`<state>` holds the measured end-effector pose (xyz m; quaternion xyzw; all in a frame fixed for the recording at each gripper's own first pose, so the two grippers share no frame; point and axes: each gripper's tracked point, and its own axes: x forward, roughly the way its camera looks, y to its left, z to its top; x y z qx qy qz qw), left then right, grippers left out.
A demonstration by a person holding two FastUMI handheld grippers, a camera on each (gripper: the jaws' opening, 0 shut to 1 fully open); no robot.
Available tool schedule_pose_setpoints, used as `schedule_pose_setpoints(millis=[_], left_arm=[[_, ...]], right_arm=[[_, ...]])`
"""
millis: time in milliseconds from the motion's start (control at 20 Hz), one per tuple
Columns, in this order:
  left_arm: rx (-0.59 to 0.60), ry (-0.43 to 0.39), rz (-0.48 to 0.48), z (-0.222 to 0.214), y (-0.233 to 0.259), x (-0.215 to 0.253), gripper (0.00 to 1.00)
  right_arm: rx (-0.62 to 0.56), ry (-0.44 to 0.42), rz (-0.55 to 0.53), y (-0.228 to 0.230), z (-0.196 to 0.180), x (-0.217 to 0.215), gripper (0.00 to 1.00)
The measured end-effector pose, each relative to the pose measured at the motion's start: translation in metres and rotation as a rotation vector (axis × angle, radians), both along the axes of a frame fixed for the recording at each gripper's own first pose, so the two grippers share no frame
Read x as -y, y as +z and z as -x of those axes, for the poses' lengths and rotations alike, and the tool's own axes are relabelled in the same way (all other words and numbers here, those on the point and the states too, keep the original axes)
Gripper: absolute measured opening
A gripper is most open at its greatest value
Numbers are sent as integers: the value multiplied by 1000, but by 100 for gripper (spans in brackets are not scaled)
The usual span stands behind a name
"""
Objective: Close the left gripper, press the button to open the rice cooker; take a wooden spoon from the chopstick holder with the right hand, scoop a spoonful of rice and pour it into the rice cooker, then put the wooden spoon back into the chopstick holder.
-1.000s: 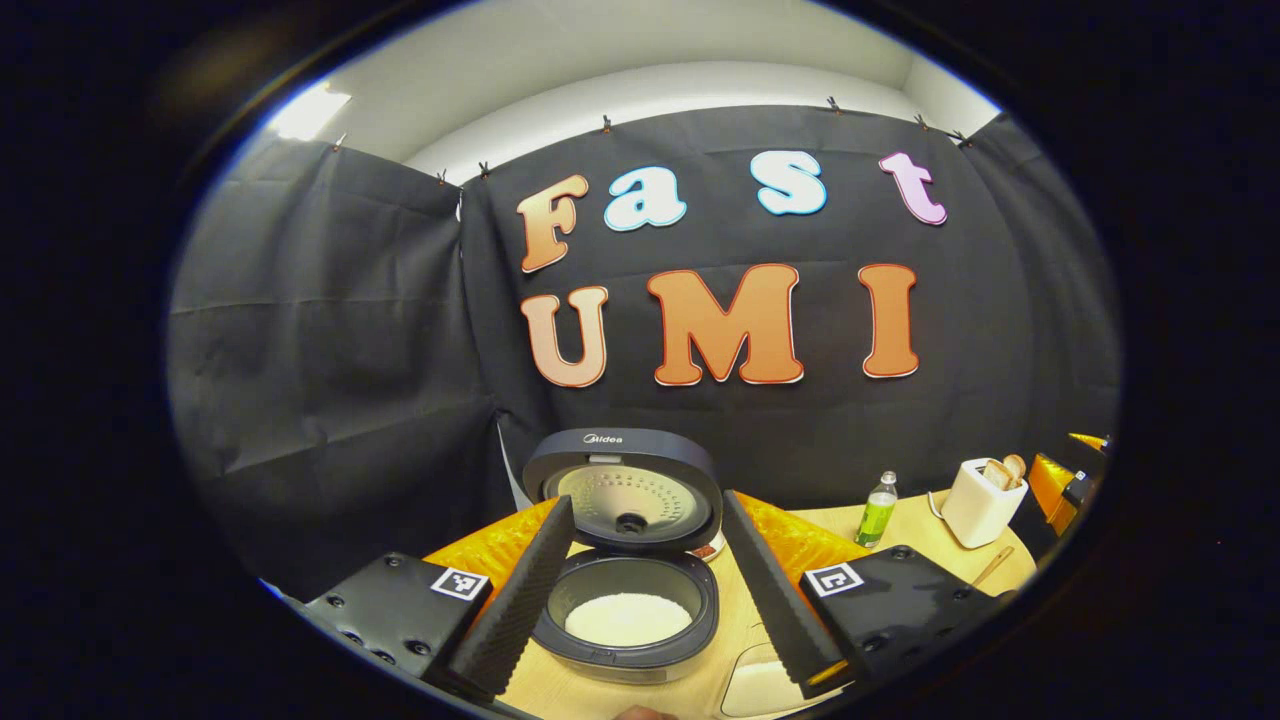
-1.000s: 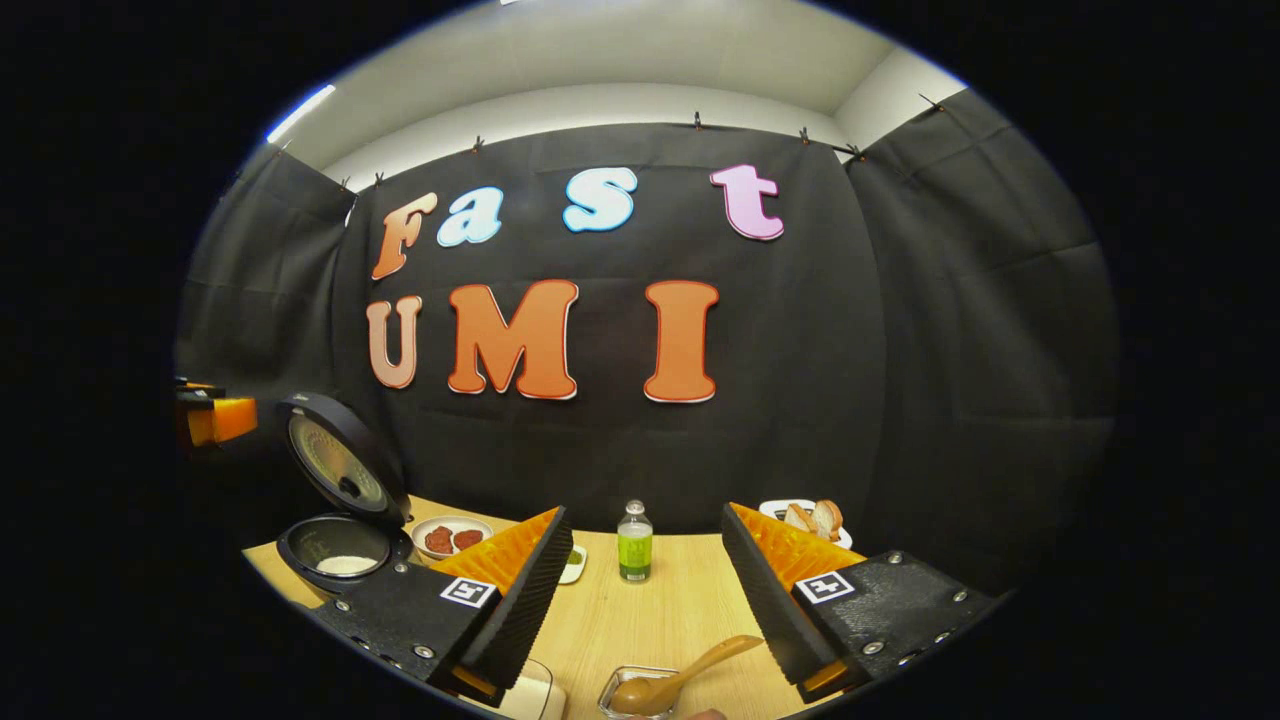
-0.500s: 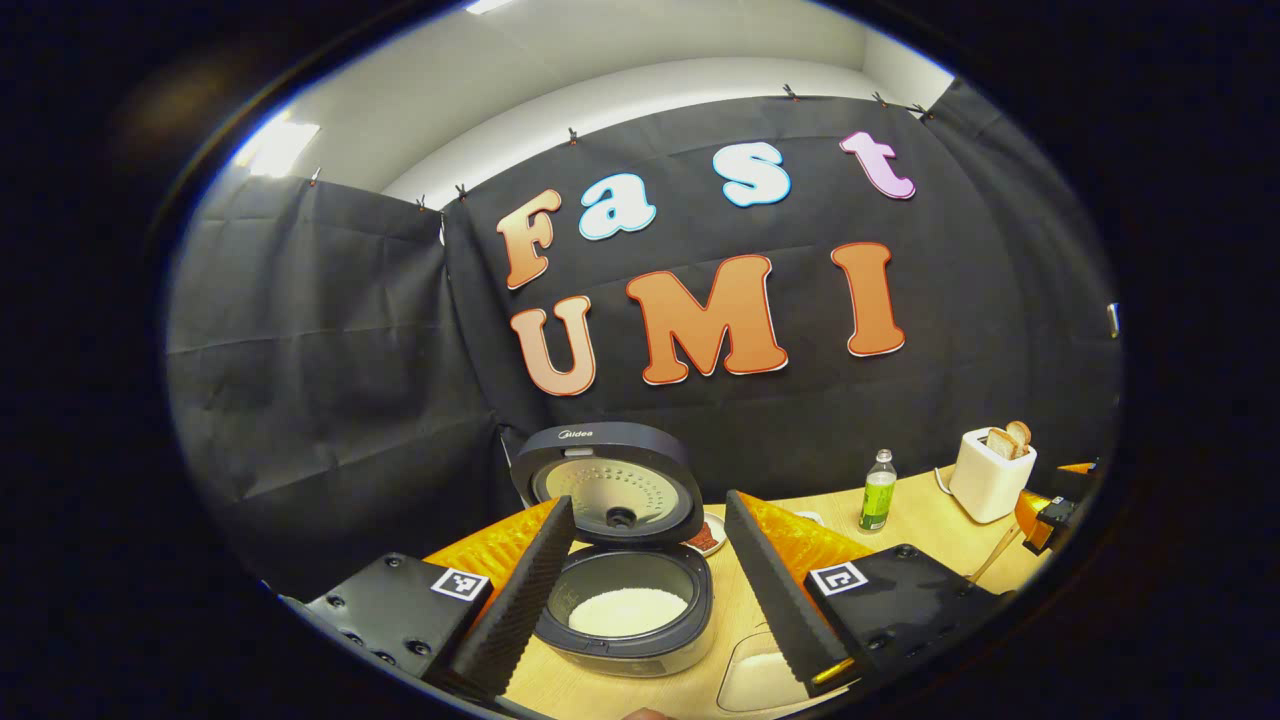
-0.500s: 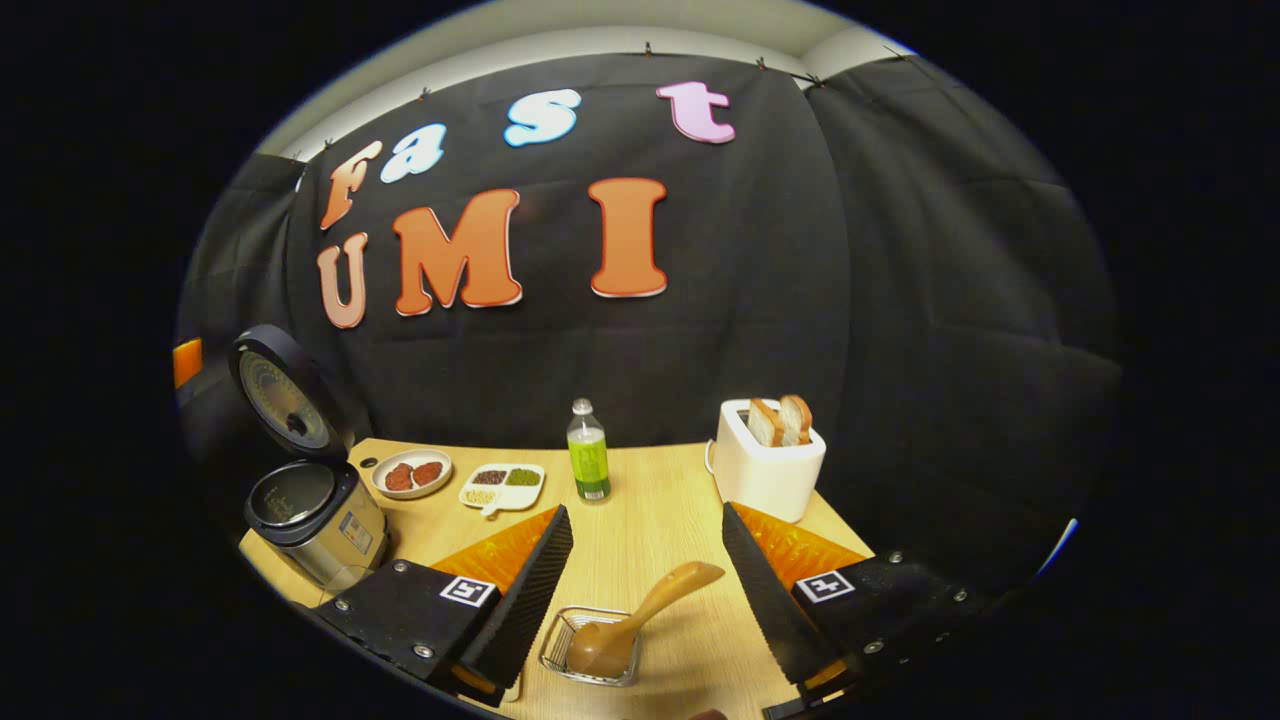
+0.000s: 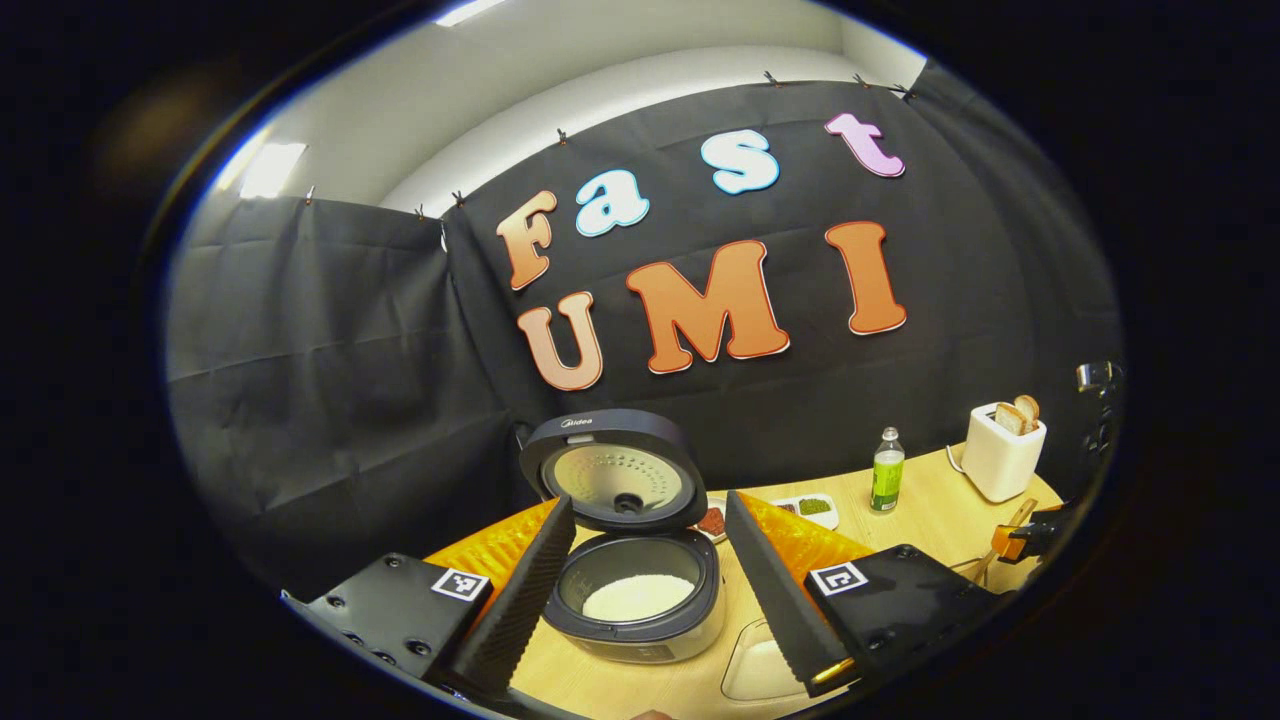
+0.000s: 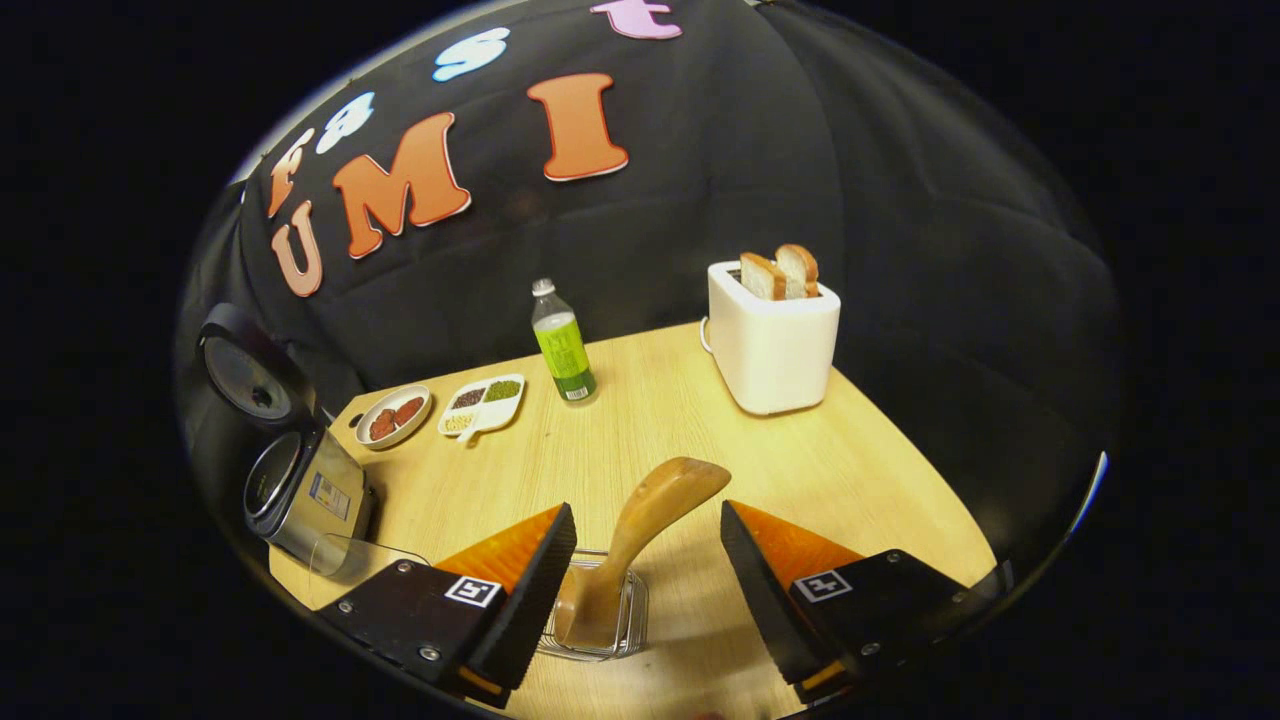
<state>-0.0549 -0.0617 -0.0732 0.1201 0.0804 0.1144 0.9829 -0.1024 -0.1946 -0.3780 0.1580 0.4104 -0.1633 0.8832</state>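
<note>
1. The right gripper (image 6: 648, 590) is held wide open above the wooden spoon (image 6: 640, 535), its two fingers set either side of the handle and well clear of it; nothing is gripped.

2. The spoon is stood bowl-down in the wire holder (image 6: 598, 620) near the front edge of the bench (image 6: 850, 470), with the handle leaning up and away between the fingers.

3. Over the past second the right gripper has been tipped downward and brought nearer: the spoon, earlier a small shape low in the right gripper view, is now seen large and centred. The approach to the spoon is judged almost done, with only the closing of the fingers on the handle left before scooping.

4. The left gripper (image 5: 640, 600) is also held wide open, empty, in front of the rice cooker (image 5: 640, 600). Its lid (image 5: 610, 480) is stood fully up and white rice is seen in the pot, so the button step is judged complete. Its view has drifted only slightly against the earlier frames.

5. A clear container (image 5: 760, 670), whitish inside, is placed just right of the cooker at the front edge; it is judged to be the rice supply.

6. Farther back, a round plate (image 6: 392, 415), a divided dish (image 6: 485, 400) and a green bottle (image 6: 562, 345) are lined towards the rear edge, with a toaster (image 6: 770, 335) holding bread near the rear right corner.
</note>
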Motion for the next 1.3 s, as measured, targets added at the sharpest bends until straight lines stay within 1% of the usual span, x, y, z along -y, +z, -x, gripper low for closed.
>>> schedule_pose_setpoints(millis=[50, 200, 250, 300, 400, 450, 500, 550, 600, 650, 700, 750, 800, 850, 950, 1000, 1050, 1100, 1300], left_arm=[[-2, 2, -8, 0, 0, -1, 100], [-4, 11, -22, 4, 0, -1, 100], [-6, 13, -25, 5, -1, -2, 94], [-7, 14, -28, 4, -1, -2, 100], [-7, 16, -34, 5, 0, -4, 100], [-9, 17, -35, 5, -1, -5, 100], [-13, 18, -35, 5, -2, -6, 100], [-19, 17, -35, 6, -5, -6, 100], [-28, 10, -34, 5, -8, -5, 100], [-38, 1, -36, 3, -11, -5, 100], [-45, 1, -39, 2, -12, -7, 94], [-53, -1, -36, 1, -14, -9, 96], [-58, -5, -27, 0, -17, -8, 98], [-65, -7, -19, 0, -21, -10, 100], [-76, -13, -19, -2, -26, -11, 94], [-84, -21, -26, -3, -28, -12, 94], [-85, -23, -35, -5, -30, -15, 100], [-94, -23, -38, -6, -31, -19, 94], [-124, -38, -12, -8, -43, -22, 94]], right_arm=[[7, -23, -34, -3, -7, -1, 90], [-17, -65, -82, -16, -10, 1, 88], [-19, -69, -94, -19, -13, 0, 88], [-27, -75, -105, -24, -13, -2, 87], [-42, -97, -125, -33, -14, -3, 80], [-52, -108, -131, -37, -13, -2, 72], [-73, -120, -140, -41, -11, -4, 67], [-90, -128, -163, -44, -7, -7, 55], [-90, -142, -176, -44, -7, -8, 49], [-74, -160, -171, -43, -9, -5, 46], [-59, -170, -172, -40, -11, -5, 38], [-51, -176, -176, -39, -12, -7, 26], [-54, -180, -171, -39, -11, -7, 27], [-51, -178, -173, -39, -13, -8, 22], [-58, -191, -172, -35, -10, -9, 21], [-46, -193, -163, -32, -9, -10, 21], [-39, -197, -147, -28, -8, -9, 21], [-29, -194, -139, -26, -6, -12, 21], [-13, -157, -110, -16, 3, -26, 21]])
